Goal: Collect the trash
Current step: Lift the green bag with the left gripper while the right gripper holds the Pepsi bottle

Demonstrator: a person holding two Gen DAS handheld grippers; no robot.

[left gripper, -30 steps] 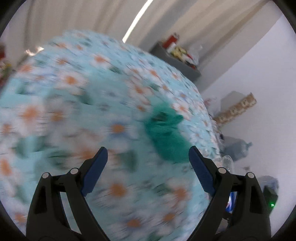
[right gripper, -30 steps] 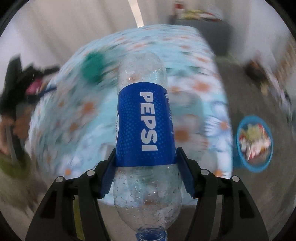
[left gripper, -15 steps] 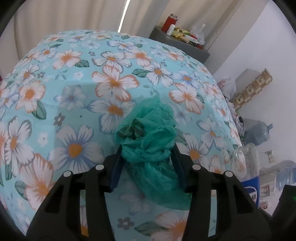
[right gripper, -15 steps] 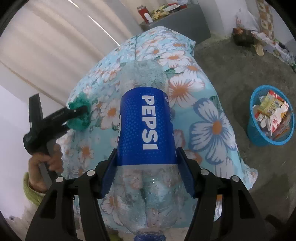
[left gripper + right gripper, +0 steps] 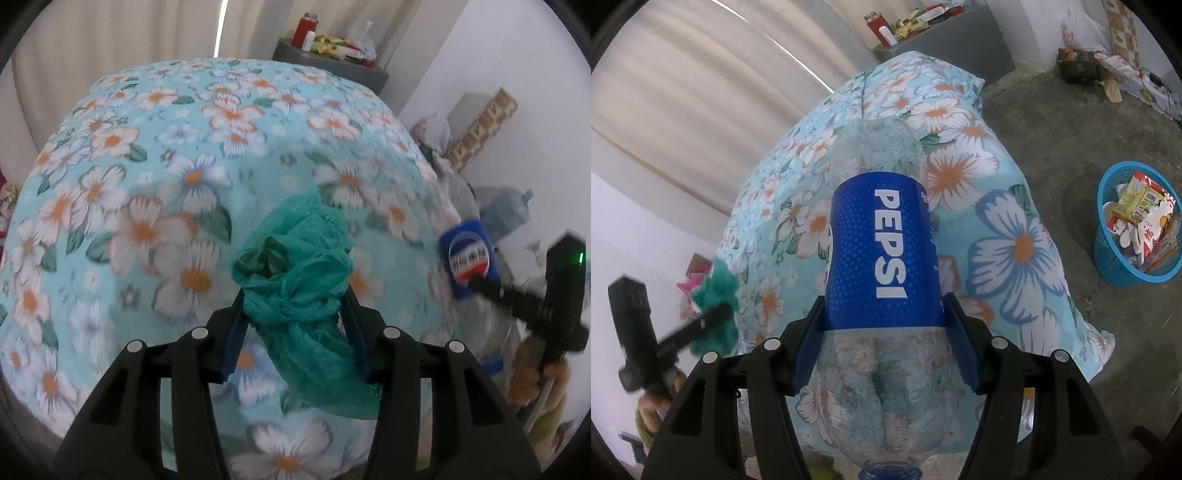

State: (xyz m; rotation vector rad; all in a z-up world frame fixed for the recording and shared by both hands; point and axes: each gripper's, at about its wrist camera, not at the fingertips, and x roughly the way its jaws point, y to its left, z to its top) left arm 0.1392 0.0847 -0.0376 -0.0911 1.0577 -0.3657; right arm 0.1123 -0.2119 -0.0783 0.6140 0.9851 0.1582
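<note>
A crumpled green plastic bag (image 5: 303, 251) hangs between the blue pads of my left gripper (image 5: 293, 295), which is shut on it above the floral tablecloth (image 5: 177, 177). An empty Pepsi bottle (image 5: 882, 251) with a blue label lies cap towards the camera in my right gripper (image 5: 882, 325), which is shut on its label. In the left wrist view the bottle (image 5: 469, 258) and the right gripper show at the right edge. In the right wrist view the green bag (image 5: 716, 291) and the left gripper (image 5: 713, 314) are at the lower left, held by a hand.
A blue basket (image 5: 1115, 266) full of wrappers stands on the concrete floor to the right of the table. A grey cabinet (image 5: 960, 40) with bottles and packets is at the back. Boxes and bags (image 5: 476, 129) line the wall.
My left gripper has shut on the green bag and carried it off across the table. The right gripper keeps the bottle and has swung to face the floor and basket.
</note>
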